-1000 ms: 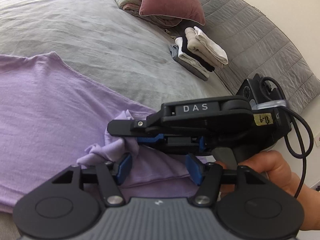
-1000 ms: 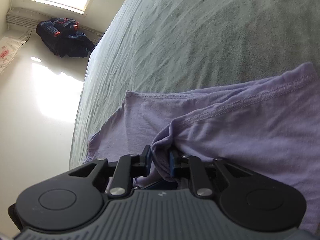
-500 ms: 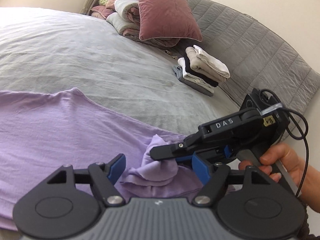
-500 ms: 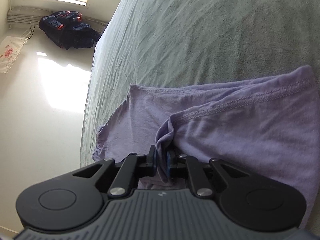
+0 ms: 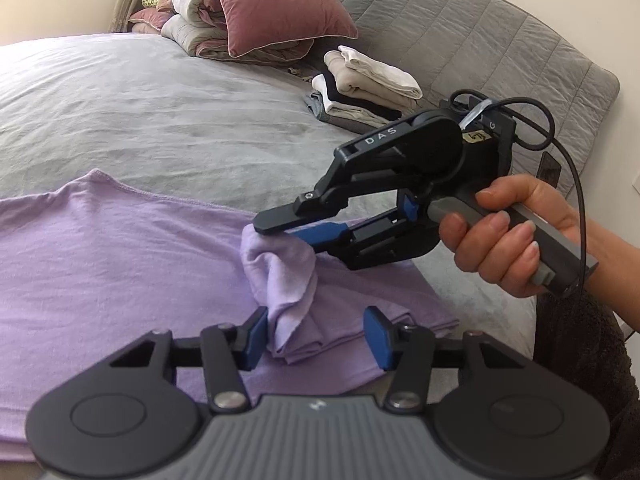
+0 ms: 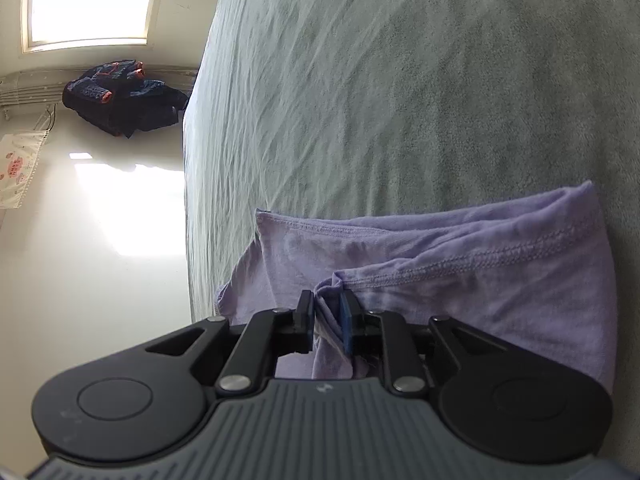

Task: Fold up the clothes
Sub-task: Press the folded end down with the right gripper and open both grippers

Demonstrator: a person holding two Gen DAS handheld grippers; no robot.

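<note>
While the right gripper [image 6: 326, 320] eases open on a pinched shirt [image 5: 100, 264] corner at lower centre, the left gripper [image 5: 316, 336], closing, could miss it, spoiling the fold.

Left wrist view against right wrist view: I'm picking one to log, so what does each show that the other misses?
Only the left wrist view shows the pillow, the folded stack, the headboard, the hand and the left gripper, closing beside a bunched fold. Only the right wrist view shows the window, the floor and dark clothes. Both show the purple shirt, the bed and the right gripper, opening around fabric.
</note>
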